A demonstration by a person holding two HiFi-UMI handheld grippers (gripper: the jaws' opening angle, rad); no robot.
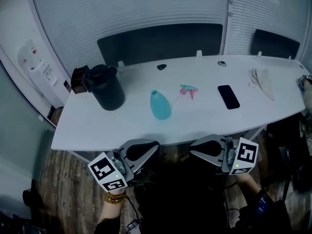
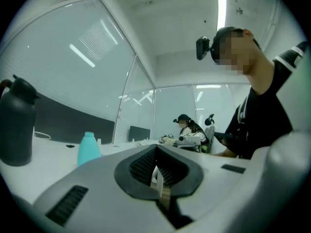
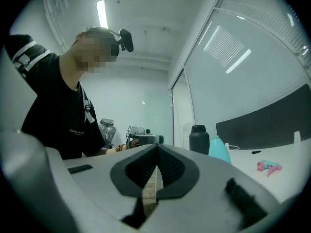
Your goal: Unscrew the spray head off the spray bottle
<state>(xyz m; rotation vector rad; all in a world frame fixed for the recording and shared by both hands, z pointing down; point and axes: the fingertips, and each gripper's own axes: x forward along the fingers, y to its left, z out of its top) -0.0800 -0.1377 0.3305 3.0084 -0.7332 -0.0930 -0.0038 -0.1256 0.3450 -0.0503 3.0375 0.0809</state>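
A teal bottle [image 1: 160,105] stands headless near the middle of the white table [image 1: 97,126]. Its pink and teal spray head [image 1: 188,90] lies on the table just to the bottle's right, apart from it. Both grippers hang in front of the table's near edge, tips turned toward each other. My left gripper [image 1: 155,146] is shut and holds nothing; my right gripper [image 1: 193,149] is likewise shut and holds nothing. The left gripper view shows the shut left gripper [image 2: 156,154] with the bottle [image 2: 88,149] far left. Beyond the shut right gripper [image 3: 156,152], the right gripper view shows the bottle [image 3: 219,150] and spray head [image 3: 268,167].
A black jug [image 1: 107,87] stands at the table's left beside a dark box [image 1: 79,79]. A black phone [image 1: 228,97] lies right of the spray head, and a folded cloth [image 1: 263,82] lies further right. Another person [image 2: 187,127] sits at the table's far end.
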